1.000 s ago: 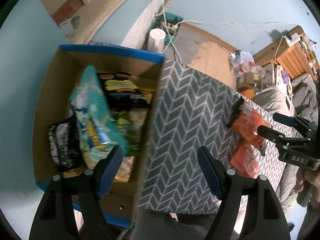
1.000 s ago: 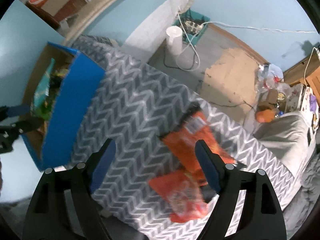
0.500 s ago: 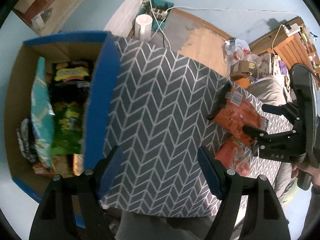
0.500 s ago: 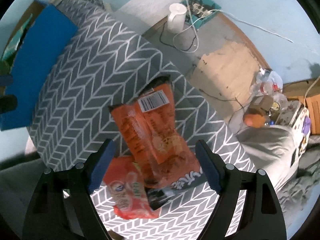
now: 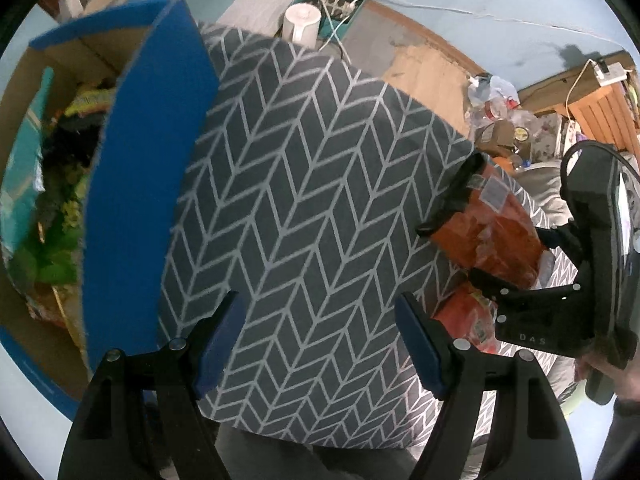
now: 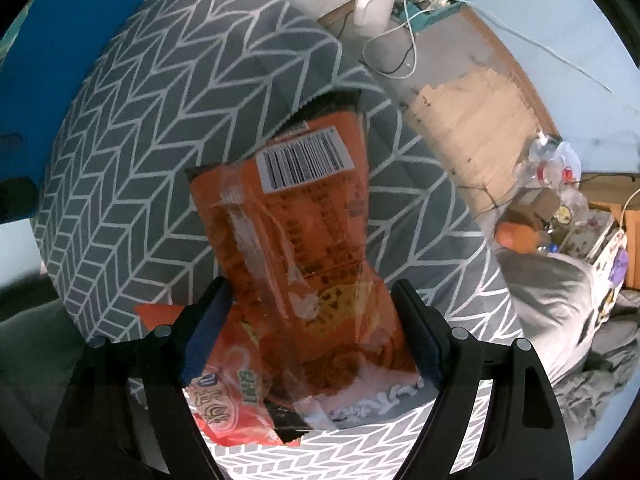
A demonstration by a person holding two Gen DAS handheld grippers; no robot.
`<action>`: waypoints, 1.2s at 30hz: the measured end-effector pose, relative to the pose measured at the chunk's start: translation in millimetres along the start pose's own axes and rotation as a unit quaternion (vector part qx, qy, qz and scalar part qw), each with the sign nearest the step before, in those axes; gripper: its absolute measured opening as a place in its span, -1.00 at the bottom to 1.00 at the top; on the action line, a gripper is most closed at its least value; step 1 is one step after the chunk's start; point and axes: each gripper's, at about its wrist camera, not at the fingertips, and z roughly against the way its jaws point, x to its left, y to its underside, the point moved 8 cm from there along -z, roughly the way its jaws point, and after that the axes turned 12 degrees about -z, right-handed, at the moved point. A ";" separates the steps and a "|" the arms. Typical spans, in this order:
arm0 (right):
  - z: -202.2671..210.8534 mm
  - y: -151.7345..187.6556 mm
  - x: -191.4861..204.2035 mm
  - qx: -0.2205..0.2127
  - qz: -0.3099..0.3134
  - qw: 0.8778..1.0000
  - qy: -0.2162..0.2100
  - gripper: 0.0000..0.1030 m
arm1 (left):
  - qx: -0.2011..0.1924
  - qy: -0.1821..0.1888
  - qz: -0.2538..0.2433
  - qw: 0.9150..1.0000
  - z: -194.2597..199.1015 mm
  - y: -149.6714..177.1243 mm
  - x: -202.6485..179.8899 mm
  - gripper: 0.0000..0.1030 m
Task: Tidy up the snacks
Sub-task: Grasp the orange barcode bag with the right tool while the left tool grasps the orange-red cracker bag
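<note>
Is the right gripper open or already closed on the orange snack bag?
Open. The right gripper has its fingers spread on both sides of the orange snack bag, which lies on the patterned cloth.

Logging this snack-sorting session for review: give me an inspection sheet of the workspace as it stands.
Surface: grey chevron cloth, mostly bare.
Job's things: orange snack bag lies over a red snack packet; blue-rimmed cardboard box at the cloth's edge holds several snacks.
Clutter: bottles and bags on the floor.
Grippers: left tool open, empty, above the cloth; right tool open, straddling the orange bag.
Cables: white cords beside a white jug.
Surroundings: pale blue floor, wooden furniture.
</note>
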 end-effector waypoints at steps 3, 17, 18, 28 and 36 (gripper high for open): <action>-1.7 3.9 -7.6 -0.002 -0.010 1.000 -0.016 0.22 | 0.007 0.001 -0.003 1.000 -5.0 2.8 -6.7 0.52; 1.2 69.2 -69.2 -0.034 -0.124 0.991 -0.027 -0.10 | 0.055 0.016 -0.054 0.997 -32.2 25.3 -57.0 0.58; 0.2 75.5 -70.5 -0.035 -0.130 0.991 -0.024 -0.10 | 0.058 0.015 -0.057 0.997 -33.5 26.4 -58.9 0.58; -14.7 132.6 -48.1 -0.029 -0.220 0.972 -0.078 -0.10 | 0.073 0.009 -0.078 0.994 -43.3 37.0 -77.6 0.58; -13.9 169.5 -28.8 -0.055 -0.306 0.942 -0.125 -0.11 | 0.073 0.008 -0.064 0.995 -46.4 48.0 -80.1 0.66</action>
